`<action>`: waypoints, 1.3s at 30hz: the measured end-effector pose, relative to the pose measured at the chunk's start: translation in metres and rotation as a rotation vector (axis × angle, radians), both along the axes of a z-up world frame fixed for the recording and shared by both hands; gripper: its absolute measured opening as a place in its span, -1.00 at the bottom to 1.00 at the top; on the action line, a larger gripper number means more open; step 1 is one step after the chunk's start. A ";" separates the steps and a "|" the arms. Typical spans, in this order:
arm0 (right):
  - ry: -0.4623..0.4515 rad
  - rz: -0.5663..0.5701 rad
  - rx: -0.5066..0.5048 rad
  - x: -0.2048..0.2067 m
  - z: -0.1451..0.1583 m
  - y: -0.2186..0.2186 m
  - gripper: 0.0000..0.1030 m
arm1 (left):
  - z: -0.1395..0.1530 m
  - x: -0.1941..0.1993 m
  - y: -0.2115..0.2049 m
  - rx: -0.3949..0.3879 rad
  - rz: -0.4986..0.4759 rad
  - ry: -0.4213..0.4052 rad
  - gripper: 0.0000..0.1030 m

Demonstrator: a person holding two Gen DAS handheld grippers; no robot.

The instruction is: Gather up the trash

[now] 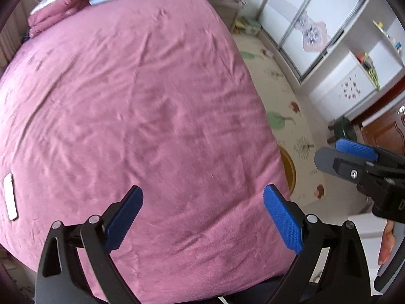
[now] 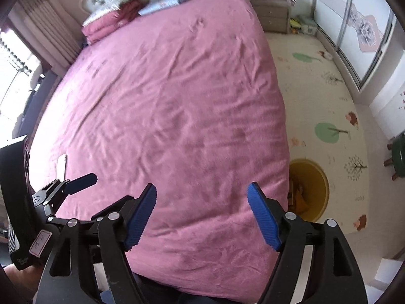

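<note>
Left gripper [image 1: 202, 217] & right gripper [image 2: 202, 217] both spread, empty, above pink wrinkled bedspread [image 1: 141, 96]; round yellow trash bin [image 2: 310, 190] at 3 o'clock, likely placed near for drops.

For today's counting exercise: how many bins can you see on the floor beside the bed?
1: a yellow bin stands on the patterned floor mat, against the pink bed. Others may be hidden.

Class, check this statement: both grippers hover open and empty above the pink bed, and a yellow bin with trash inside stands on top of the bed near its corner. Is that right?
Not quite. The yellow bin stands on the floor mat beside the pink bed, not on it; the right wrist view shows this. The rest holds: left gripper and right gripper are open and empty.
</note>
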State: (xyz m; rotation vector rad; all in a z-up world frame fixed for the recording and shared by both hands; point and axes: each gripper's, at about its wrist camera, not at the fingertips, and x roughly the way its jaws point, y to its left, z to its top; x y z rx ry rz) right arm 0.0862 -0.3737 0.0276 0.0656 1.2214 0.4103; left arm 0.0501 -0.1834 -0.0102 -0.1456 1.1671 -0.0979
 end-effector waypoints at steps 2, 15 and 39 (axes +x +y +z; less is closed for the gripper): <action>-0.014 0.028 0.023 -0.001 0.013 0.005 0.42 | 0.013 -0.001 0.005 0.013 0.022 -0.034 0.91; -0.130 0.062 0.110 -0.009 0.078 0.022 0.52 | 0.076 -0.023 0.052 0.029 0.189 -0.156 0.91; -0.290 0.000 0.119 -0.011 0.108 0.021 0.83 | 0.113 -0.029 0.057 0.124 0.222 -0.294 0.91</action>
